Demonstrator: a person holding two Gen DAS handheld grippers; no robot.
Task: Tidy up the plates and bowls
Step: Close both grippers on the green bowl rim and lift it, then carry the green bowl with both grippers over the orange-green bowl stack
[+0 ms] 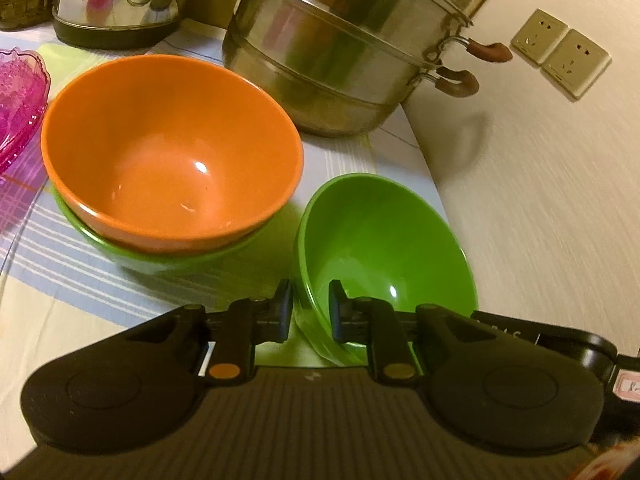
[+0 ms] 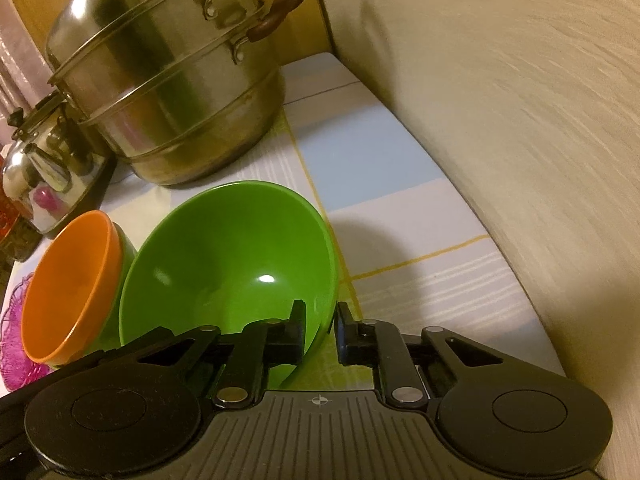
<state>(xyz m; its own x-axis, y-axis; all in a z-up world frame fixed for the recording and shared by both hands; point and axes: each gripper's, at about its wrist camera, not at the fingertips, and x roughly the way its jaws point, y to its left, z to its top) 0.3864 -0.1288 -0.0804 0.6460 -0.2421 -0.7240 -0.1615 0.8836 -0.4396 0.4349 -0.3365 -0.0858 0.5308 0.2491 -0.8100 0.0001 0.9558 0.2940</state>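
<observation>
A green bowl [image 1: 384, 240] [image 2: 232, 256] stands tilted on the striped tablecloth [image 1: 60, 264], its mouth turned toward both cameras. My left gripper [image 1: 311, 306] is shut on the left part of its near rim, one finger inside and one outside. My right gripper [image 2: 320, 322] is shut on the rim's right side in the same way. To the left, an orange bowl [image 1: 172, 152] [image 2: 68, 284] sits nested in a second green bowl [image 1: 160, 260].
A tall steel steamer pot [image 1: 344, 48] [image 2: 168, 92] stands right behind the bowls. A shiny kettle [image 1: 116, 0] [image 2: 44, 184] is at the back left, a pink glass dish [image 1: 20, 104] at the far left. The wall [image 2: 500, 120] with two sockets [image 1: 560, 52] borders the table's right edge.
</observation>
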